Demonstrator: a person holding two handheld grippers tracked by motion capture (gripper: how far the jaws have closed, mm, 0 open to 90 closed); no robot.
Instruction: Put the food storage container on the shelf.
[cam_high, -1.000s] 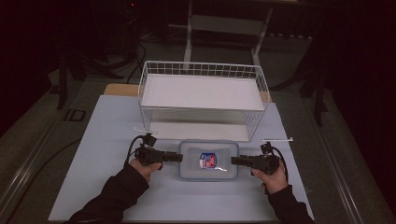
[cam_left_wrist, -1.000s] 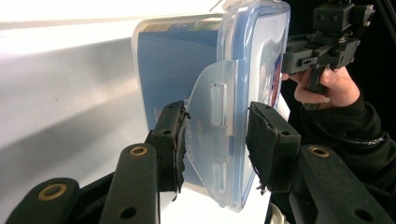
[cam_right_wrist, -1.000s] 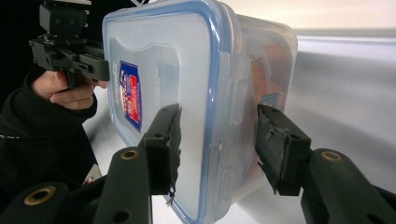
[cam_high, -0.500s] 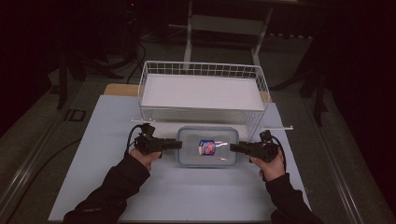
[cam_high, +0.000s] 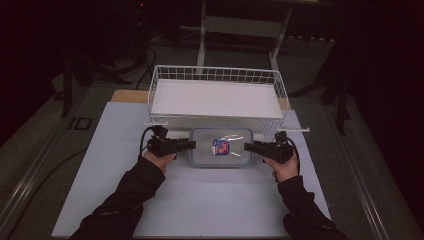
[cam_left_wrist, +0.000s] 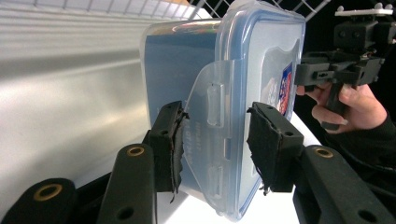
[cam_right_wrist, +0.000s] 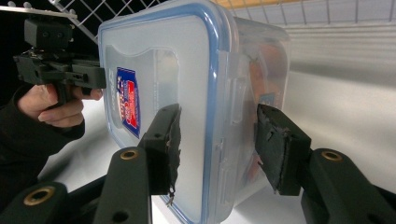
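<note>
A clear plastic container (cam_high: 210, 157) with a blue-rimmed lid and a red-and-blue label (cam_high: 220, 146) sits just in front of the wire basket (cam_high: 215, 75). My left gripper (cam_high: 192, 145) is shut on its left end. In the left gripper view my left gripper (cam_left_wrist: 215, 144) has its pads clamped on the container (cam_left_wrist: 187, 70) at the latch flap. My right gripper (cam_high: 247, 147) is shut on the opposite end. In the right gripper view my right gripper (cam_right_wrist: 215, 144) holds the container (cam_right_wrist: 159, 60) across lid and side.
The white wire basket has a white liner and stands at the back of the white table (cam_high: 200, 200). Its front wall is right behind the container. Dark floor and stands surround the table. Both forearms reach in from the front edge.
Both grippers have carried the container away from the person, from mid-table up to the basket's front wall. Both grips are unchanged.
</note>
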